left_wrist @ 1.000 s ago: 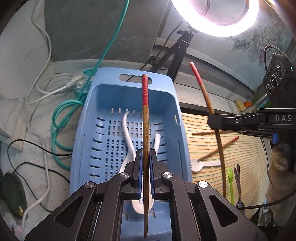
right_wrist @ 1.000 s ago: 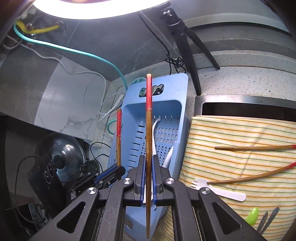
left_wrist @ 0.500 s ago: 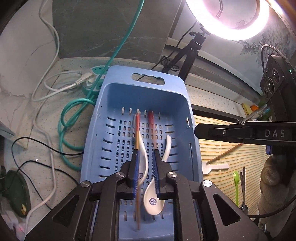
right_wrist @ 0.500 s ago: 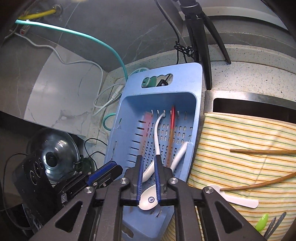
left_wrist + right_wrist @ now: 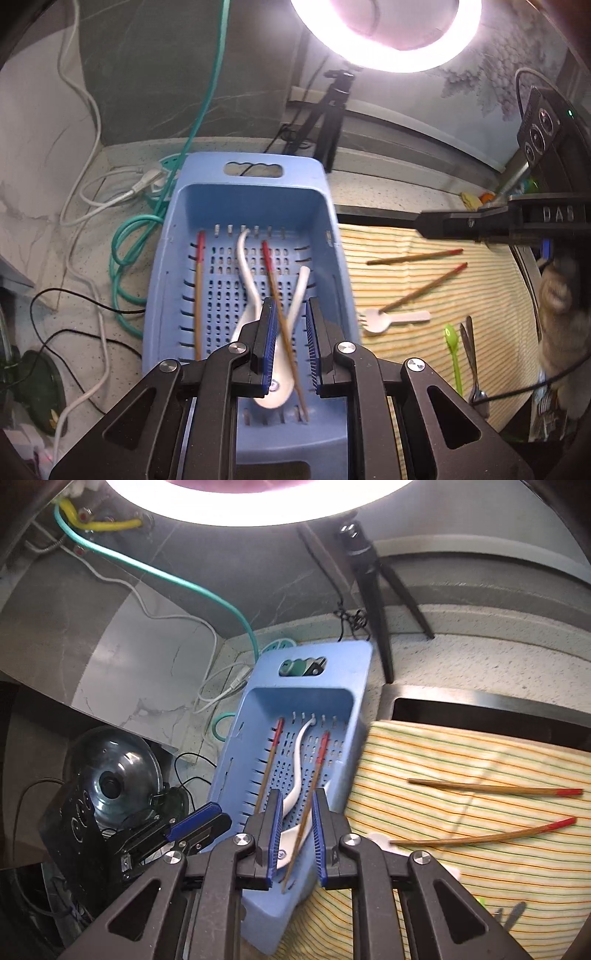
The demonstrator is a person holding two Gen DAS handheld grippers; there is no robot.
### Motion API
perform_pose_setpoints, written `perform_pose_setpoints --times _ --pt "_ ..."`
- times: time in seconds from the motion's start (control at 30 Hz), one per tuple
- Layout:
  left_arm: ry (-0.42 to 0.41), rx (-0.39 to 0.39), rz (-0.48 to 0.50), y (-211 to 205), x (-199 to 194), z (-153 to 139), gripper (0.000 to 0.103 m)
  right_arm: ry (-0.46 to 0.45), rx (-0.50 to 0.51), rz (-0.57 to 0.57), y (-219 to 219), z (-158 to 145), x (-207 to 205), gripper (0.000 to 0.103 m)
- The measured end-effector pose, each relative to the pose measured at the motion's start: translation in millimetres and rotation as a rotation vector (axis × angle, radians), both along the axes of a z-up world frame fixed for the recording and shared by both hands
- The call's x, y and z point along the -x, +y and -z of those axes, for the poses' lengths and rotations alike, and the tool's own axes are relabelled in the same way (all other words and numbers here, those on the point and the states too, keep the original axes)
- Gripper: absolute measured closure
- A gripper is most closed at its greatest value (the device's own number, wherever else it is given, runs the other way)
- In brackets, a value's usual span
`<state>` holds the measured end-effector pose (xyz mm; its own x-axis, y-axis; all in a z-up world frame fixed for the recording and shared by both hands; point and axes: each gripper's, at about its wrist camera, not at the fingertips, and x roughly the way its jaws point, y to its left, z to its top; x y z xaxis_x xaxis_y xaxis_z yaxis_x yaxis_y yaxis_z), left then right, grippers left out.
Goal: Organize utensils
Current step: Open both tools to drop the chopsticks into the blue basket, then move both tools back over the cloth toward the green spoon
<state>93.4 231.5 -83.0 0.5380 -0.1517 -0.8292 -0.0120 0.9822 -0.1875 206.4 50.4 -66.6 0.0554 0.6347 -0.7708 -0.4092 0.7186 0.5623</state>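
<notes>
Left gripper (image 5: 291, 345) stands slightly parted and empty; right gripper (image 5: 294, 837) is opening, also empty. Both hang over the blue basket (image 5: 236, 199), where two red-tipped chopsticks (image 5: 275, 291) lie with white spoons (image 5: 246, 280). Only the left view shows the green spoon (image 5: 453, 352) near the striped cloth's (image 5: 399, 284) front edge; only the right shows a glass lid (image 5: 110, 771) off the basket's left side

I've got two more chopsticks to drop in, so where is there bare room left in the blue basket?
Blue basket: its far end near the handle cutout is bare, and so is the strip along its right wall beside the spoons. The middle is crowded: two spoons with a chopstick across them. Another chopstick lines the left wall.
</notes>
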Motion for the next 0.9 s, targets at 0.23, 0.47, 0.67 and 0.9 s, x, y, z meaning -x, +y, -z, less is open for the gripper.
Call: perform_pose_setpoints --times 0.23,0.47,0.67,0.9 --pt "-0.018 -0.006 0.089 -36 9 -11 0.089 -0.021 -0.001 0.051 -67 -15 -4 0.085" --pt "-0.023 0.001 0.177 -77 17 -14 0.089 -0.034 0.025 0.114 -135 -15 1 0.084" --pt "0.003 0.03 0.253 -116 20 -7 0.089 -0.016 0.054 0.13 -179 -5 11 0.084" --pt "0.076 0.032 0.339 -160 23 16 0.089 0.023 0.078 0.157 -219 15 22 0.084"
